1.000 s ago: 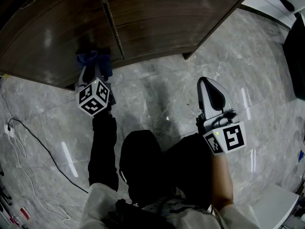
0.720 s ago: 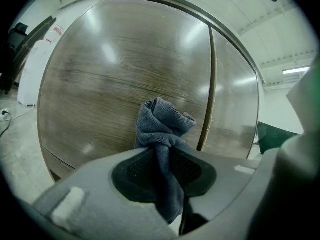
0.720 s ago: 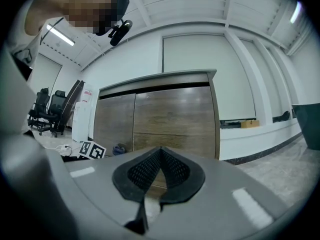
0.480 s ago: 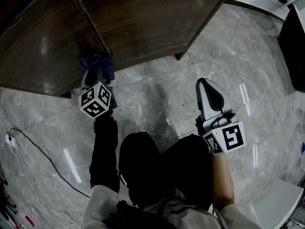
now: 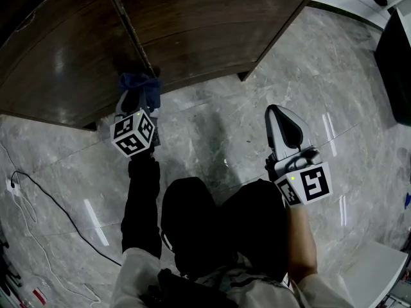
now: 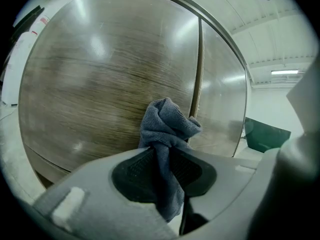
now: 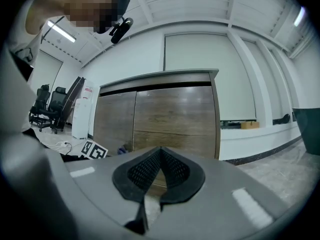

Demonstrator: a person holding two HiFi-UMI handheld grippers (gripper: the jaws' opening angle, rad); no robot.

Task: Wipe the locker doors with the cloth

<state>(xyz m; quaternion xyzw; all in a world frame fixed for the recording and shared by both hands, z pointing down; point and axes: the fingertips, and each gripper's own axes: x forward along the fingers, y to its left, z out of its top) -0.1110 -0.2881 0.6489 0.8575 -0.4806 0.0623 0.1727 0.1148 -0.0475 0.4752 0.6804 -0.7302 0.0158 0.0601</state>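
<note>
Left gripper (image 5: 137, 96) is clamped on the blue cloth (image 5: 141, 84). Over the last second it has slid the wad sideways along the bottom of the left locker door (image 5: 64, 56), up to the seam (image 6: 199, 69) between the two doors (so this stroke looks about finished, and the right door (image 5: 205, 24) probably comes next). Right gripper (image 5: 279, 114) hangs closed and empty over the floor (image 5: 212, 120), well apart from the locker.

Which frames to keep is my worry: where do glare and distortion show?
Head view: light streaks glare on the floor, sheen on the locker doors. Left gripper view: fisheye bows the doors, bright reflections above the cloth. Right gripper view: fisheye, dark corners.
</note>
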